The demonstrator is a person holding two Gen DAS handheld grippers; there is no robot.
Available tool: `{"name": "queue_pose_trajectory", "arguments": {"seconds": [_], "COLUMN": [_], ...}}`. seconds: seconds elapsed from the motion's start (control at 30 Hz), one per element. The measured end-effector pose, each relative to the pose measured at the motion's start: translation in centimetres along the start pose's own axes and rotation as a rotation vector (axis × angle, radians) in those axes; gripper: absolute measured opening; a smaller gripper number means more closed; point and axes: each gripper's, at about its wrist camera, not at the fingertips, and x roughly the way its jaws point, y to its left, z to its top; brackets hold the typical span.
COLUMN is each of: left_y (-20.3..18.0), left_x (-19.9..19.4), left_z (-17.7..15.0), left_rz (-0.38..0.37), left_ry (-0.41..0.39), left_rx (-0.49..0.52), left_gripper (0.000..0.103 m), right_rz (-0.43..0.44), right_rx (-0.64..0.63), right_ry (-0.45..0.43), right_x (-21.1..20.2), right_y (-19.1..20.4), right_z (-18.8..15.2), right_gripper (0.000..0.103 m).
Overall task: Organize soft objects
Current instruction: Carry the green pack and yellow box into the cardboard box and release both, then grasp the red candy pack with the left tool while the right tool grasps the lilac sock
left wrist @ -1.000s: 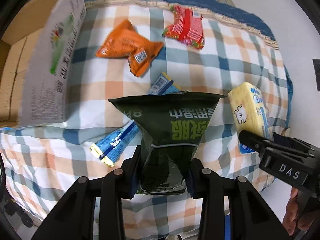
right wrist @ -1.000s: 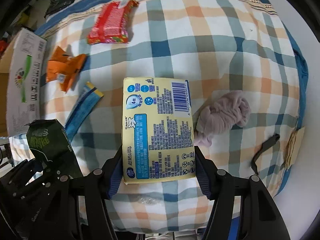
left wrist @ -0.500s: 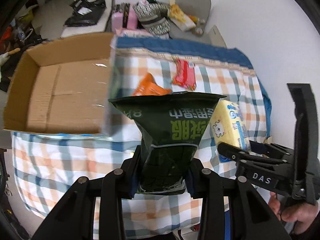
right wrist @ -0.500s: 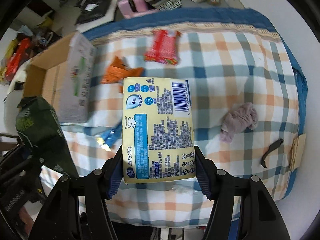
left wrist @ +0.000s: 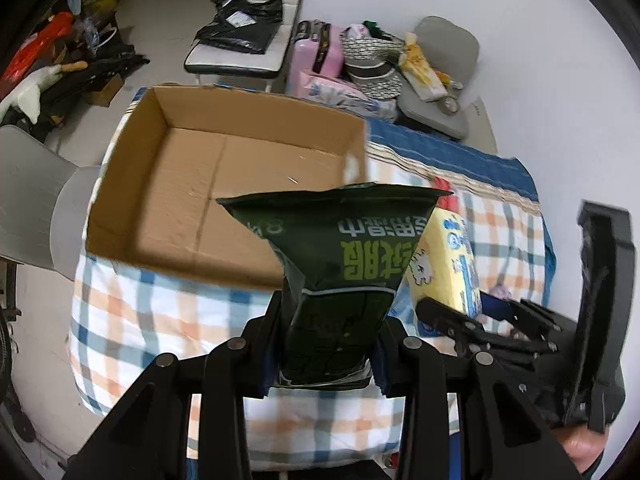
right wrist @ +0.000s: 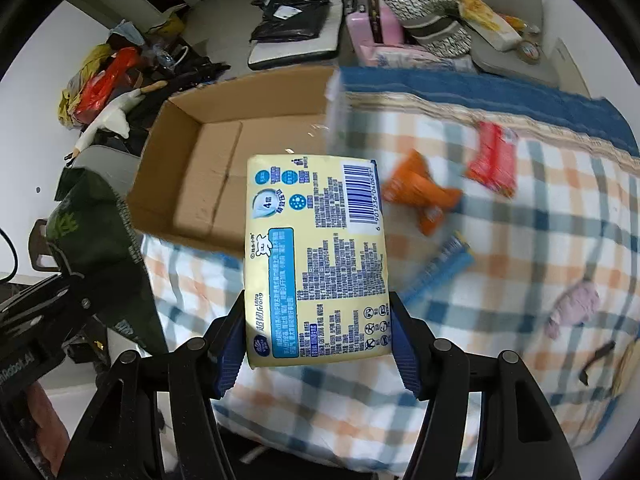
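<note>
My left gripper [left wrist: 326,344] is shut on a dark green snack bag [left wrist: 340,256] and holds it in the air in front of the open cardboard box [left wrist: 192,184]. My right gripper [right wrist: 318,336] is shut on a yellow tissue pack [right wrist: 316,256], also raised, near the box [right wrist: 208,168]. The tissue pack also shows in the left wrist view [left wrist: 448,264], and the green bag in the right wrist view [right wrist: 96,248]. An orange packet [right wrist: 420,196], a red packet [right wrist: 494,160], a blue wrapper [right wrist: 440,272] and a pink cloth [right wrist: 572,308] lie on the checked bedcover [right wrist: 520,240].
The box inside looks bare. A white chair with black bags [left wrist: 244,36], a pink suitcase [left wrist: 316,56] and a grey chair with clutter [left wrist: 432,80] stand beyond the bed. A grey chair [left wrist: 28,200] is left of the box.
Both grippers have risen and swung left with their loads. The box has come fully into view ahead, and the bed items have dropped away to the right.
</note>
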Motion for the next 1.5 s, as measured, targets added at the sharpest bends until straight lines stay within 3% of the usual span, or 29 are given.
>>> {"name": "queue_pose_trajectory", "arguments": {"seconds": [0.17, 0.37, 0.57, 0.83, 0.93, 1.03, 1.27, 1.43, 1.5], "left_y": [3.6, 6.4, 7.4, 7.6, 7.7, 7.9, 8.7, 9.2, 9.2], "left_x": [2.6, 9.1, 14.8, 19.6, 20.3, 20.6, 19.4, 17.5, 16.3], "left_z": [5.8, 11.9, 14.9, 16.4, 16.9, 17.0, 16.9, 16.5, 16.0], "left_rz": [0.019, 0.01, -0.002, -0.043, 0.011, 0.012, 0.031, 0.045, 0.056], "left_ry": [0.055, 0.194, 0.31, 0.402, 0.399, 0.407, 0.374, 0.329, 0.301], "left_rx": [0.001, 0.033, 0.054, 0.064, 0.067, 0.051, 0.049, 0.052, 0.06], "left_gripper": [0.034, 0.034, 0.034, 0.035, 0.036, 0.039, 0.064, 0.075, 0.085], "right_rz": [-0.039, -0.085, -0.148, -0.229, -0.25, -0.261, -0.287, -0.293, -0.296], "right_rx": [0.037, 0.109, 0.162, 0.171, 0.169, 0.162, 0.153, 0.141, 0.14], "right_ry": [0.005, 0.051, 0.11, 0.136, 0.148, 0.158, 0.139, 0.139, 0.133], "right_x": [2.8, 8.0, 13.8, 18.0, 19.0, 19.5, 18.6, 17.4, 16.8], "right_y": [3.4, 5.2, 5.8, 5.4, 5.3, 5.2, 5.2, 6.1, 6.5], "right_z": [4.7, 10.1, 14.1, 16.2, 16.8, 16.9, 16.7, 15.9, 15.5], "right_gripper": [0.066, 0.066, 0.066, 0.066, 0.067, 0.069, 0.081, 0.082, 0.082]}}
